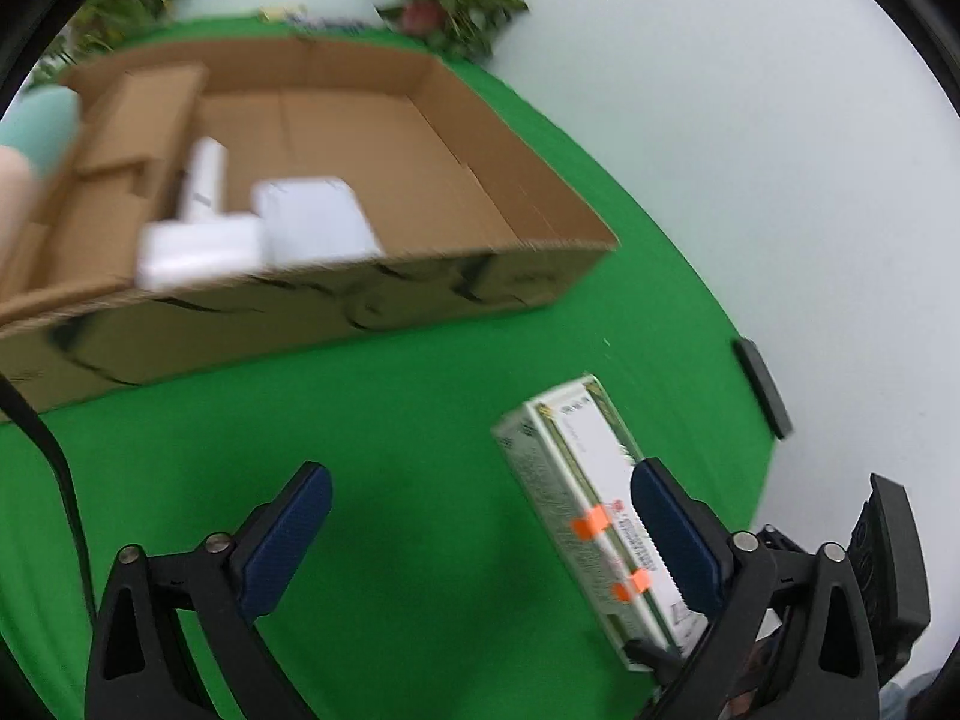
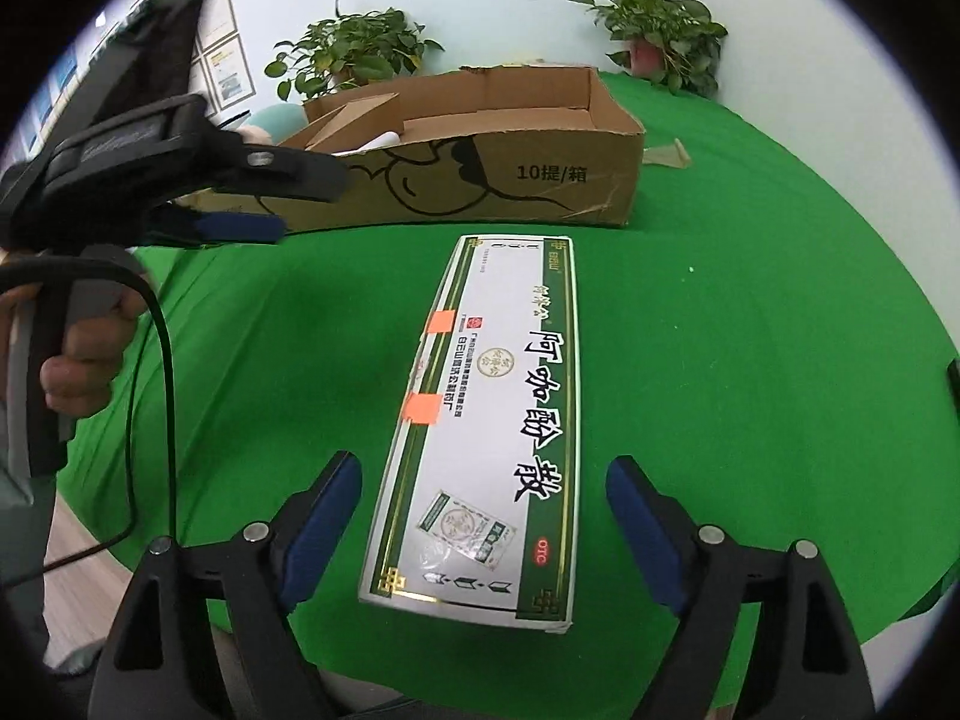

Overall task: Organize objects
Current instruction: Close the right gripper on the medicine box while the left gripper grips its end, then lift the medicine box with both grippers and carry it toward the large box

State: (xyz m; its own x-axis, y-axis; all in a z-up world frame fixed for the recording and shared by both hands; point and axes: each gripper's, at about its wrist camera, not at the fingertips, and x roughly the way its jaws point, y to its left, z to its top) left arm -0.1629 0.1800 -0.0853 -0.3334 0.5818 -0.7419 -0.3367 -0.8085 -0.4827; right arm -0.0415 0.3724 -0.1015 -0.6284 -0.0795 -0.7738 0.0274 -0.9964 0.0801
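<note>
The cardboard box [image 2: 480, 162] already holds a few white packages [image 1: 312, 222] at one end, with most of its floor bare, so the sorting looks partly done. One medicine carton [image 2: 486, 420] is left outside, lying flat on the green bench [image 2: 750, 360] just in front of the box. The right gripper [image 2: 483, 516] straddles its near end, jaws wide, pads clear. The left gripper [image 1: 480, 534] hangs open beside it, holding nothing. Potted plants [image 2: 354, 54] stand behind the box against a pale wall.
</note>
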